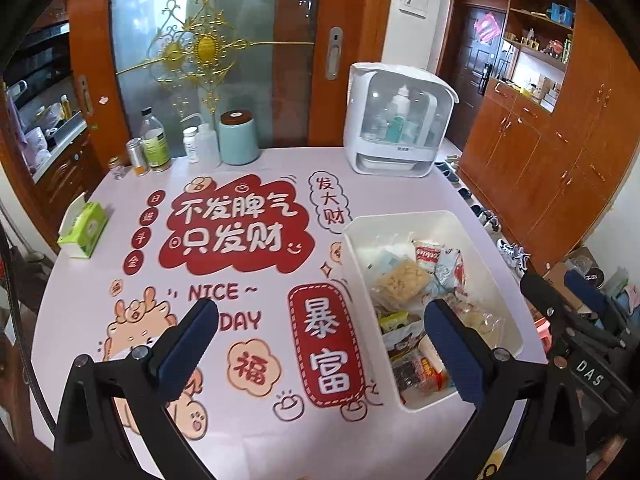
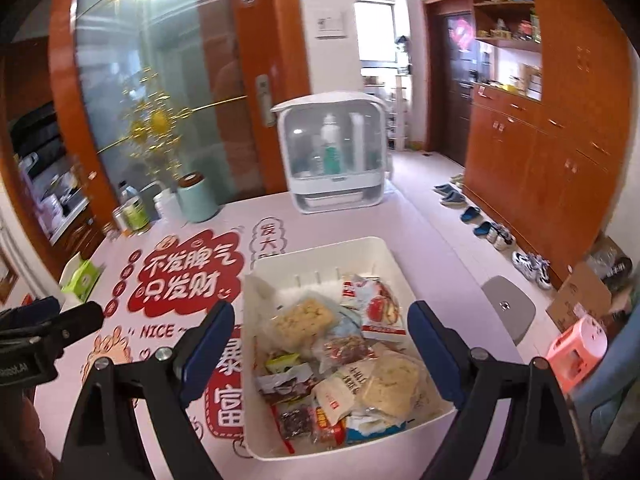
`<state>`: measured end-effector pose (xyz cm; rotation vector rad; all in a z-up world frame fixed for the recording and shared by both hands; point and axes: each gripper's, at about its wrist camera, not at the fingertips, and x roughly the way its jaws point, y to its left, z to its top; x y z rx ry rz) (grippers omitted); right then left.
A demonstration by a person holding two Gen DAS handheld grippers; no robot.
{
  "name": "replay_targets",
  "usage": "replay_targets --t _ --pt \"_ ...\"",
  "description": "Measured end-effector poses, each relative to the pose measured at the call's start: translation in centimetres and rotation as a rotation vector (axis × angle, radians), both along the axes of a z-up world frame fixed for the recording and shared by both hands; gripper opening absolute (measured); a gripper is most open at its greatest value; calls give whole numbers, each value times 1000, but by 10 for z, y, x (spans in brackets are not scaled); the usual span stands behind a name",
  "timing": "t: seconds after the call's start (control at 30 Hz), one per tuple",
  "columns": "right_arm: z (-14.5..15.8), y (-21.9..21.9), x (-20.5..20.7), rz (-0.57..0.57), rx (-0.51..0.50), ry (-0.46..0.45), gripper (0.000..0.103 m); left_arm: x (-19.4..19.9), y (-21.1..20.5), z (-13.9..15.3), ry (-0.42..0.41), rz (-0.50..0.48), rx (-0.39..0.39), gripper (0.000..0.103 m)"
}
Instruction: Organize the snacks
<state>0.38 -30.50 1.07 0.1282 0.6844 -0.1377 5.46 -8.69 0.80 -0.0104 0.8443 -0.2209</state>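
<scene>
1. Left wrist view: the left gripper (image 1: pixel 320 344) hung over the table (image 1: pixel 264 172) with its jaws spread wide and nothing between them.
2. Its blue-padded fingers (image 1: pixel 188 344) framed the printed pink tablecloth (image 1: pixel 240 236), red lettering and cartoon figures in full sight.
3. The white bin (image 1: pixel 496 276) sat on the right side of the table, and the right-hand finger overlapped its near half.
4. Inside lay the snacks (image 1: pixel 416 304), a loose heap of packets; a pale noodle block sat near the top, and red wrappers showed at the near end.
5. Along the far edge stood bottles and jars (image 1: pixel 156 148), a pale blue canister (image 1: pixel 239 138), and a white cabinet with a clear door (image 1: pixel 400 120).
6. A green tissue box (image 1: pixel 82 230) rested at the left edge, well apart from the bin.
7. The right gripper (image 1: pixel 576 284) poked in from the right, past the bin's side.
8. Right wrist view: the right gripper (image 2: pixel 320 356) hovered straight above the white bin (image 2: pixel 320 256), jaws parted wide, holding nothing.
9. The snacks (image 2: pixel 340 360) filled the bin between its two fingers (image 2: pixel 208 352).
10. The left gripper (image 2: pixel 52 320) showed at the left edge, over the tablecloth (image 2: pixel 192 272).
</scene>
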Motion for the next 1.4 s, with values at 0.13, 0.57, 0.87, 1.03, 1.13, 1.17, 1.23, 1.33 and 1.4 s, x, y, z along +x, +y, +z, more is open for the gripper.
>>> replay_targets --t 0.13,0.57,0.87,1.03,1.13,1.17,1.23,1.33,1.4 --pt "5 13 -2 48 25 21 89 -14 16 -3 16 47 7 102" --pt "-6 67 -7 186 59 147 89 -45 77 -14 71 250 0 102" --pt "-1 86 -7 172 30 158 89 -49 77 -14 75 234 91 102" --pt "-2 90 -7 167 28 167 89 -47 76 -12 72 222 95 102" --pt "-2 92 -7 158 32 165 89 -46 76 -12 72 218 100 102" --pt "-2 92 -7 157 33 165 89 -46 77 -11 71 218 100 102" --pt "-3 92 -7 152 35 167 89 -46 76 -11 70 218 100 102" --pt "-4 92 -7 148 36 168 89 -44 74 -11 64 207 110 102" --pt "-4 91 -8 145 37 169 89 -42 73 -10 62 197 115 102"
